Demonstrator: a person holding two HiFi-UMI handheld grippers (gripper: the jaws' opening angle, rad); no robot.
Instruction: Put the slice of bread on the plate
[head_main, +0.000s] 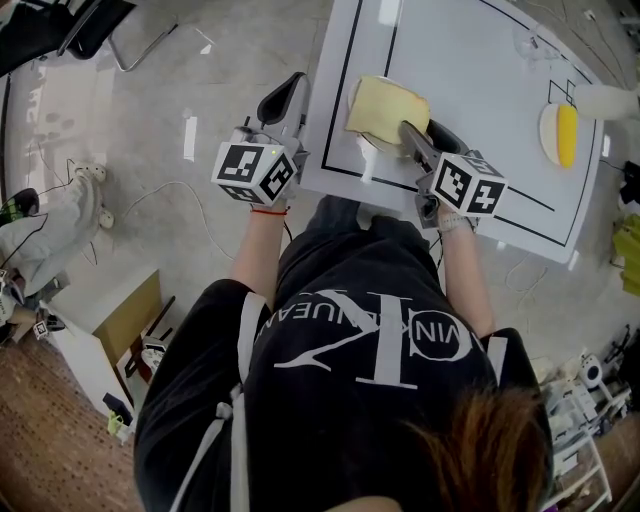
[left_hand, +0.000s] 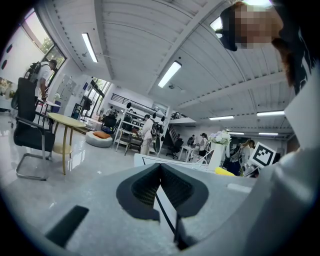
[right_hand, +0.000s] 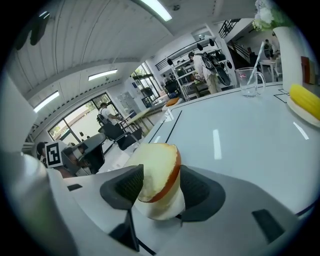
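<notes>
The slice of bread (head_main: 385, 108), pale yellow with a brown crust, lies over a white plate (head_main: 357, 98) near the table's front edge. Its near end sits between the jaws of my right gripper (head_main: 418, 130). In the right gripper view the bread (right_hand: 156, 172) stands on edge between the dark pads (right_hand: 129, 185), which are spread wide and do not squeeze it. My left gripper (head_main: 295, 85) hovers beside the table's left edge with its jaws closed together and nothing in them. The left gripper view shows its pads (left_hand: 145, 187) meeting.
A second plate (head_main: 548, 135) with a yellow corn cob (head_main: 567, 133) sits at the table's right side, beside a white vase (head_main: 608, 100). A clear glass mug (right_hand: 247, 80) stands further back. Black lines mark the white table (head_main: 470, 90). A chair (head_main: 100, 30) stands on the floor at left.
</notes>
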